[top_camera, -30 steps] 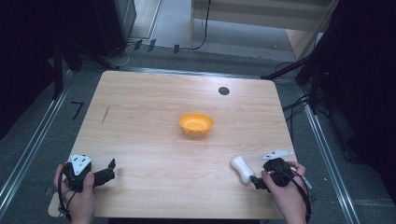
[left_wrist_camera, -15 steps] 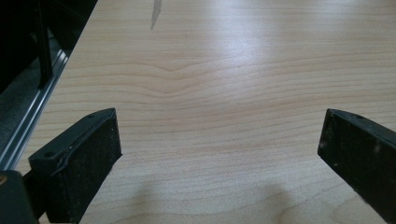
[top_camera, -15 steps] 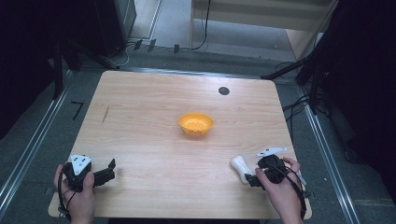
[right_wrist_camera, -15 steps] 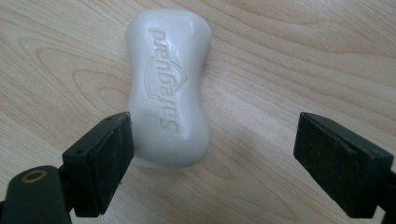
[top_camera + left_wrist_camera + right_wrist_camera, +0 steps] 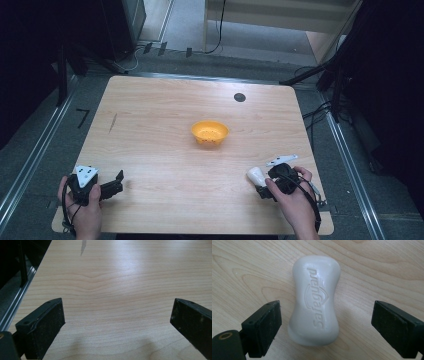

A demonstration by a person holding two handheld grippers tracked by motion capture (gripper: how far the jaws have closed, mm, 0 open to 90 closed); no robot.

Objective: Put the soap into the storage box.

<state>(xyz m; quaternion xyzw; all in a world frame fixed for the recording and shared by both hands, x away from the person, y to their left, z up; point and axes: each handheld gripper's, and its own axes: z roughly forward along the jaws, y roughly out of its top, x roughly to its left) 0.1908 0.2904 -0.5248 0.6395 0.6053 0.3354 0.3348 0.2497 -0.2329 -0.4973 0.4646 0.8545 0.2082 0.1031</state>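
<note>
A white bar of soap lies flat on the wooden table near its front right corner, lettering up. My right gripper straddles the near half of the soap. Its jaws have just been opening; the soap sits between them with a gap on both sides, neither pad touching. In the high view the right gripper points left from the hand. My left gripper rests at the front left, open wide with only bare wood between its jaws.
An orange bowl stands mid-table, well beyond both grippers. A small black round mark sits near the far edge. Metal rails run along the table's left and right sides, with cables and dark equipment beyond.
My right hand has slid a little left, bringing its gripper over the soap, which has kept its place. The left hand has not moved.
</note>
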